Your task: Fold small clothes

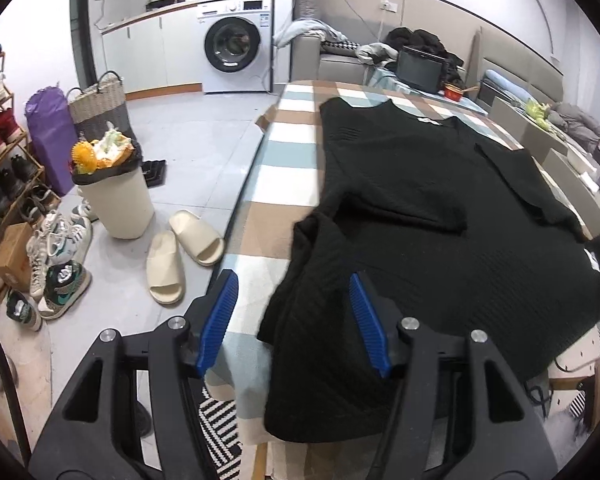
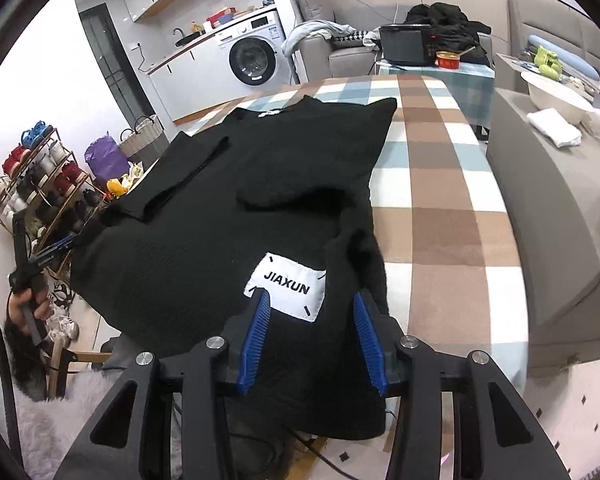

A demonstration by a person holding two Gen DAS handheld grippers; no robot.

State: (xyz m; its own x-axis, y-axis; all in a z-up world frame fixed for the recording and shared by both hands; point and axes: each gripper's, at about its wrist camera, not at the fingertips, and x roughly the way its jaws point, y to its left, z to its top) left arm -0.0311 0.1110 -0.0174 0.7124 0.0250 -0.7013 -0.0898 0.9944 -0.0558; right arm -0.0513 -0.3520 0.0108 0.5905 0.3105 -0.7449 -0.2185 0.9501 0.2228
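Observation:
A black knit sweater (image 1: 440, 208) lies flat on a checked tablecloth (image 1: 284, 184), both sleeves folded in over the body. Its hem hangs over the near table edge. My left gripper (image 1: 292, 280) is open, its blue pads on either side of the sweater's near left hem corner. In the right wrist view the sweater (image 2: 260, 184) shows a white JIAXUN label (image 2: 286, 286) near the hem. My right gripper (image 2: 309, 298) is open, jaws on either side of the hem by the label. The left gripper (image 2: 66, 244) shows at the sweater's far left edge.
Left of the table stand a full bin (image 1: 116, 196), slippers (image 1: 180, 252), sneakers and a shoe rack (image 1: 4, 152). A washing machine (image 1: 236, 44) and sofa (image 1: 332, 60) are behind. A laptop (image 2: 404, 44) and red bowl (image 2: 448, 60) sit beyond the table. A grey bed edge (image 2: 548, 200) is at right.

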